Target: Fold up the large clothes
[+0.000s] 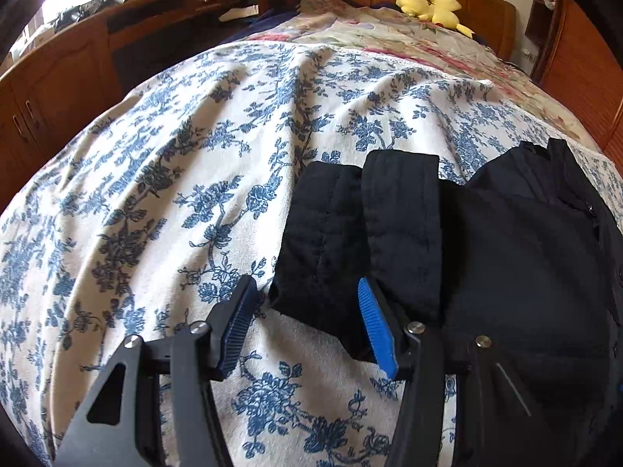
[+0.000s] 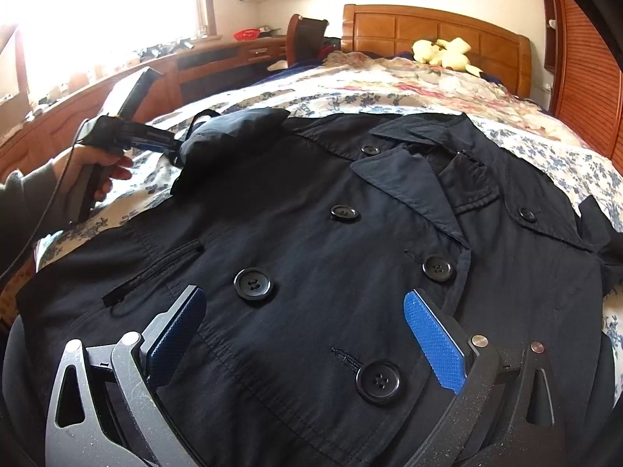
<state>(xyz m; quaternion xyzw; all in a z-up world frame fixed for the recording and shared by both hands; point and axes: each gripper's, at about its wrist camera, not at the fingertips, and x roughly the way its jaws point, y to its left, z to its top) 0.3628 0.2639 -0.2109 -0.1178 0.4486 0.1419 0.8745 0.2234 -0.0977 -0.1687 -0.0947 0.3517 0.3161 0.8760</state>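
A black double-breasted coat [image 2: 311,210] with large buttons lies front-up on the blue-flowered sheet [image 1: 163,179]. In the left wrist view its sleeve end [image 1: 323,241] lies flat on the sheet, with the coat's body [image 1: 525,272] to the right. My left gripper [image 1: 307,311] is open and tilted down, with the cuff's corner between its jaws; the left pad stands clear of the cloth. In the right wrist view a hand holds that left gripper [image 2: 171,148] at the sleeve [image 2: 233,128]. My right gripper [image 2: 303,323] hangs open over the coat's front, with nothing pinched.
A flowered quilt [image 2: 409,78] and a yellow plush toy [image 2: 444,54] lie near the wooden headboard [image 2: 428,27]. Wooden cabinets [image 1: 58,89] and a cluttered desk under the window run along the bed's left side. A wooden wardrobe [image 2: 584,78] stands at the right.
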